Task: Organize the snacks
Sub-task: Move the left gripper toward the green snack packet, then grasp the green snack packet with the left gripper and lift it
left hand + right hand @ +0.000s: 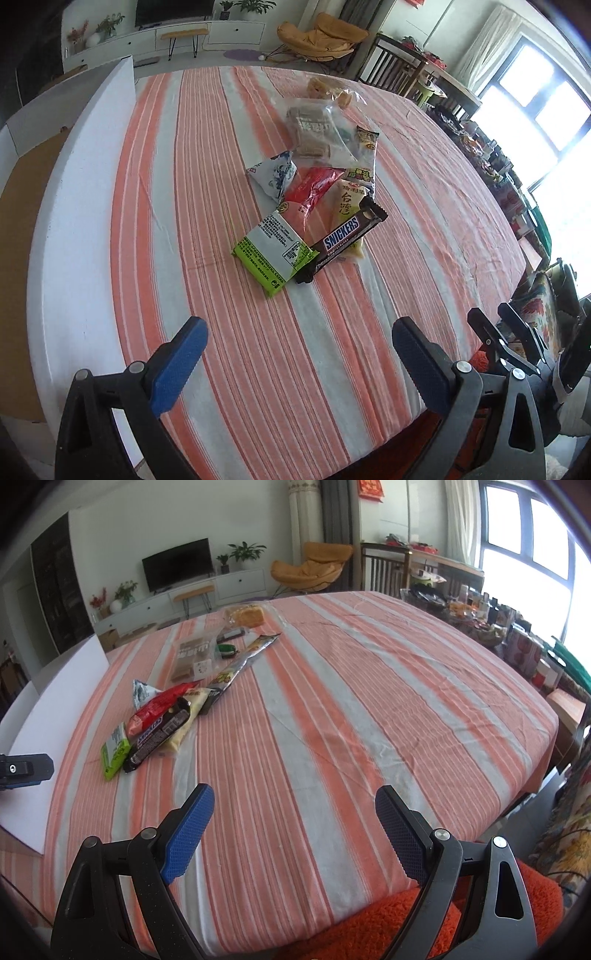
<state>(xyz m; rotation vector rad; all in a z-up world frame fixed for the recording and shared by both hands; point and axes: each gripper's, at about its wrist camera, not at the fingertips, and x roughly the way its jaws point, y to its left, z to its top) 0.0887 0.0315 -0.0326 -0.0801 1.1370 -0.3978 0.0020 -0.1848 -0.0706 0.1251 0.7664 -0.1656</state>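
A heap of snacks lies on the striped tablecloth (229, 369). Nearest is a Snickers bar (341, 236) (159, 734), resting on a green-and-white packet (273, 254) (115, 751) and a yellow packet (347, 206). Behind them are a red packet (314, 188) (159, 705), a blue-and-white packet (273, 175), a long dark-ended packet (240, 661), a clear bag of brown bars (314, 129) (192, 657) and a bag of bread (247, 614). My left gripper (297, 332) is open, short of the heap. My right gripper (294, 794) is open over bare cloth, right of the heap.
A white board (81, 184) (48, 709) lies along the table's left side. A cluttered side table (480, 616) and a window stand to the right. Orange fuzzy fabric (369, 923) sits below the near table edge. The cloth right of the heap is wide and flat.
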